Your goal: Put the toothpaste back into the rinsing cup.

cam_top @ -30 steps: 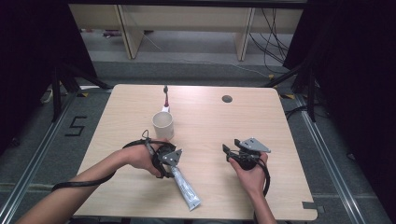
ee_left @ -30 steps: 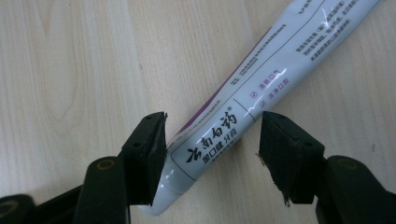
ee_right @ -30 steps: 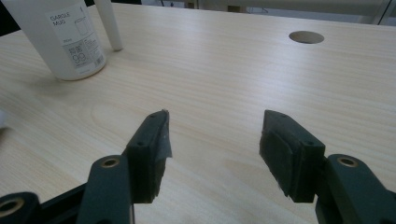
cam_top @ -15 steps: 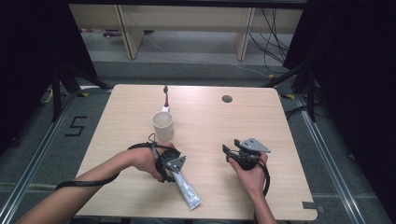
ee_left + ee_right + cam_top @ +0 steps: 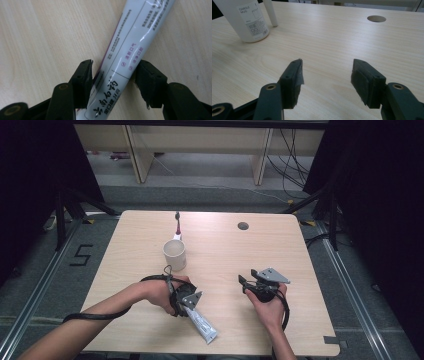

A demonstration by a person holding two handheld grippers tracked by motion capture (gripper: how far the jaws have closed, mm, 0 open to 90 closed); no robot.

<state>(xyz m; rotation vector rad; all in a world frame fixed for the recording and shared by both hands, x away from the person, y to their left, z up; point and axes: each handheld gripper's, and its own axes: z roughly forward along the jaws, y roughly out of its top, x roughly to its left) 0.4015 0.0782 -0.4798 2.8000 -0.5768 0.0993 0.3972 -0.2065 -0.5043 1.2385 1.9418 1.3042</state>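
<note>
Left gripper (image 5: 192, 306): held in the person's left hand at the near-left part of the table, pointed toward the near edge. In the left gripper view its two black jaws stand on either side of the toothpaste tube (image 5: 130, 47); the right pad touches the tube's edge and the left pad sits right at its other edge — whether they already press it firmly cannot be told.

Toothpaste tube: lies flat on the table (image 5: 280, 250), slanting from the left gripper toward the near edge in the high view (image 5: 202, 326). It is white and grey with purple and black printed characters.

Right gripper (image 5: 246, 283): held in the person's right hand at the near-right part of the table, well apart from the tube, with its grey three-cornered plate on top. In the right gripper view (image 5: 325, 75) its jaws stand wide apart with only bare wood between them — nothing is held.

Mug (image 5: 175, 255): a white cup standing upright, farther from the person than the left gripper and left of the table's middle. In the right gripper view (image 5: 244, 17) it carries a label.

Toothbrush (image 5: 177, 224): lies just beyond the mug, its white handle near the mug's far side, its dark end pointing to the far edge.

Cable hole (image 5: 243, 226): a round opening at the far right-centre of the table.
</note>
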